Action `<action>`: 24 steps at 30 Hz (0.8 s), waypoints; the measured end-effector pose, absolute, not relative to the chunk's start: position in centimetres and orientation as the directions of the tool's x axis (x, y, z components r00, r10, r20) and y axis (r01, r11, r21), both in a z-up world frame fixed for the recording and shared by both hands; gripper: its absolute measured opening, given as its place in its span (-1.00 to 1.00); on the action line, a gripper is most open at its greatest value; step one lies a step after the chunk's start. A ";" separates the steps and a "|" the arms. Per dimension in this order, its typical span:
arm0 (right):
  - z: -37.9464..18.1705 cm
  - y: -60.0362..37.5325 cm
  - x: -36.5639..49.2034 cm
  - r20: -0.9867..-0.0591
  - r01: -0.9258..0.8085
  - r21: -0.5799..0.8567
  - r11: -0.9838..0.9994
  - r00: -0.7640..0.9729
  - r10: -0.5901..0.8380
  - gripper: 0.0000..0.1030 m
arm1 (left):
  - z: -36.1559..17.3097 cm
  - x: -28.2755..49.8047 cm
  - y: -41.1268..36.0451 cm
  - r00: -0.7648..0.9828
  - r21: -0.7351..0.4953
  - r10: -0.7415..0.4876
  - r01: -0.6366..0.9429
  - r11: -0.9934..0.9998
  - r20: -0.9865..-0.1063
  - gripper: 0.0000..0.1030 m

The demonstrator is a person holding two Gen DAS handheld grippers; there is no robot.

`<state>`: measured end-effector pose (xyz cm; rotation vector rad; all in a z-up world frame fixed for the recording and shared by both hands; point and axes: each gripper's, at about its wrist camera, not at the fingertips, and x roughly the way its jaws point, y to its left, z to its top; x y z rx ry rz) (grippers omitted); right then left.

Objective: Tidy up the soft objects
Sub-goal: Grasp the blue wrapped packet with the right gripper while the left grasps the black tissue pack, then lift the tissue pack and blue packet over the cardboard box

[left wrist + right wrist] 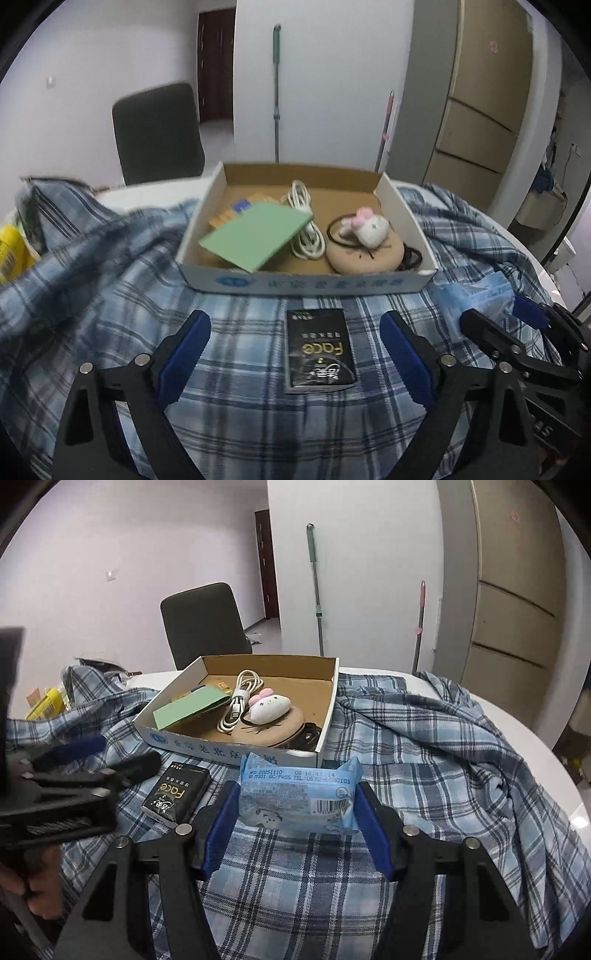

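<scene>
The right gripper (297, 825) had its jaws clamped on the sides of a light-blue tissue pack (299, 794), the blue pads pressing its two ends so that the wrapper bulged between them. The pack sat just in front of the box (236, 747), over the plaid cloth (424, 760); whether its underside touched the cloth could not be told.

The left gripper (295, 356) had its jaws wide apart and held nothing. Between its fingers, but touching neither, a black pack (319, 350) printed "Face" lay flat on the cloth, just short of the box's near wall.

The step in hand looked like carrying the tissue pack to the box. The next move would call for lifting it clear of the near wall and setting it down in free space inside. That space seemed scarce: a green pad (255, 230) lay tilted at the left, a white cable (304, 225) in the middle, and a plush toy (367, 227) sat on a tan cushion (364, 256) at the right. The black pack seemed the left gripper's likely next pick; its jaws would have to come down around it and close on its long sides.
</scene>
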<state>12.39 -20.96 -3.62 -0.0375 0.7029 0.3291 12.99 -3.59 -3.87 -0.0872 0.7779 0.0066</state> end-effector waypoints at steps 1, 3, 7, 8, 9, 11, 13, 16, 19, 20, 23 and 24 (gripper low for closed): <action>-3.6 -21.1 12.4 -0.640 -0.306 0.082 0.948 0.713 0.286 0.20 | -4.2 13.3 -3.8 0.702 -0.084 -0.030 -0.042 0.996 -0.711 0.84; -3.7 -21.2 12.5 -0.640 -0.306 0.092 0.948 0.710 0.292 0.20 | -5.0 14.1 -4.1 0.677 -0.089 -0.038 -0.040 0.995 -0.735 0.84; -3.9 -21.1 12.5 -0.648 -0.309 0.093 0.947 0.703 0.293 0.20 | -6.5 14.8 -4.1 0.656 -0.082 -0.036 -0.041 0.996 -0.754 0.74; -3.9 -21.1 12.6 -0.650 -0.309 0.096 0.946 0.700 0.295 0.20 | -7.0 15.0 -4.1 0.646 -0.093 -0.047 -0.037 0.995 -0.762 0.68; -4.0 -21.1 12.6 -0.652 -0.308 0.098 0.946 0.698 0.295 0.20 | -7.2 15.0 -4.1 0.641 -0.096 -0.051 -0.036 0.995 -0.766 0.67; -4.1 -21.2 12.7 -0.658 -0.304 0.097 0.948 0.695 0.290 0.20 | -7.8 15.2 -4.0 0.627 -0.107 -0.064 -0.031 0.994 -0.776 0.65; -4.1 -21.0 12.8 -0.663 -0.304 0.089 0.949 0.693 0.284 0.20 | -8.2 15.3 -4.1 0.623 -0.116 -0.075 -0.025 0.993 -0.779 0.54; -4.2 -20.9 12.8 -0.665 -0.310 0.090 0.946 0.689 0.289 0.20 | -8.4 15.3 -4.2 0.621 -0.118 -0.085 -0.013 0.993 -0.780 0.45; -4.3 -21.0 12.9 -0.670 -0.309 0.093 0.947 0.684 0.289 0.20 | -8.6 15.4 -4.7 0.612 -0.106 -0.083 -0.001 0.994 -0.787 0.32; -4.3 -21.1 12.9 -0.670 -0.308 0.095 0.947 0.683 0.289 0.20 | -8.7 15.4 -4.7 0.609 -0.108 -0.086 0.000 0.994 -0.788 0.23; -4.4 -21.0 13.0 -0.672 -0.308 0.092 0.947 0.683 0.287 0.20 | -9.0 15.7 -4.6 0.594 -0.126 -0.102 0.001 0.992 -0.798 0.11; -4.4 -21.0 12.9 -0.672 -0.307 0.089 0.947 0.684 0.285 0.20 | -9.1 15.8 -4.6 0.588 -0.125 -0.101 -0.001 0.992 -0.802 0.03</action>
